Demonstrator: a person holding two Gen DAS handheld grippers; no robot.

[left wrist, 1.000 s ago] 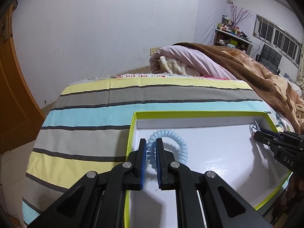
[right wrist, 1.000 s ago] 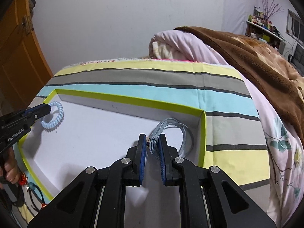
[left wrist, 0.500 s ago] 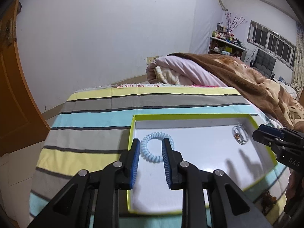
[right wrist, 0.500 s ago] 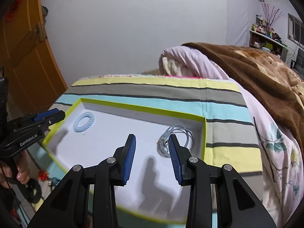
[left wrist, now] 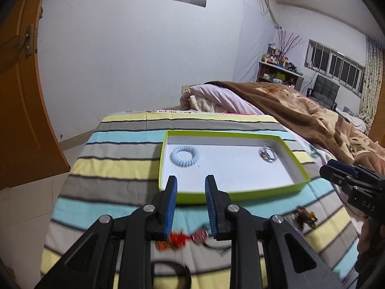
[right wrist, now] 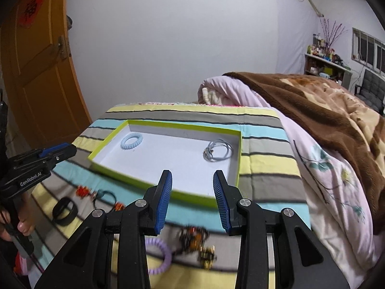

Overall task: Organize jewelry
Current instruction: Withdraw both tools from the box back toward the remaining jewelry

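A shallow white tray with a lime rim (left wrist: 240,193) (right wrist: 192,196) lies on the striped bedspread. In its left part rests a light-blue spiral band (left wrist: 184,155) (right wrist: 131,141). A pale coiled necklace (left wrist: 267,154) (right wrist: 217,153) sits at its right end. My left gripper (left wrist: 191,179) hovers open and empty before the tray's near wall. My right gripper (right wrist: 192,173) is also open and empty, wider apart, at the near right corner. Each gripper shows at the edge of the other's view, as the right gripper (left wrist: 336,171) and the left gripper (right wrist: 60,151).
Loose pieces lie on the bedspread in front of the tray: a red-orange ornament (left wrist: 173,238), a pink bead (left wrist: 199,234), an amber beaded piece (right wrist: 195,237), a purple spiral band (right wrist: 160,255) and a black band (right wrist: 64,210). A brown blanket (right wrist: 312,110) is heaped at the right.
Both grippers opened and let go, leaving the blue band and the necklace in the tray. Both then drew back and upward, so the near bedspread with loose jewelry came into view.
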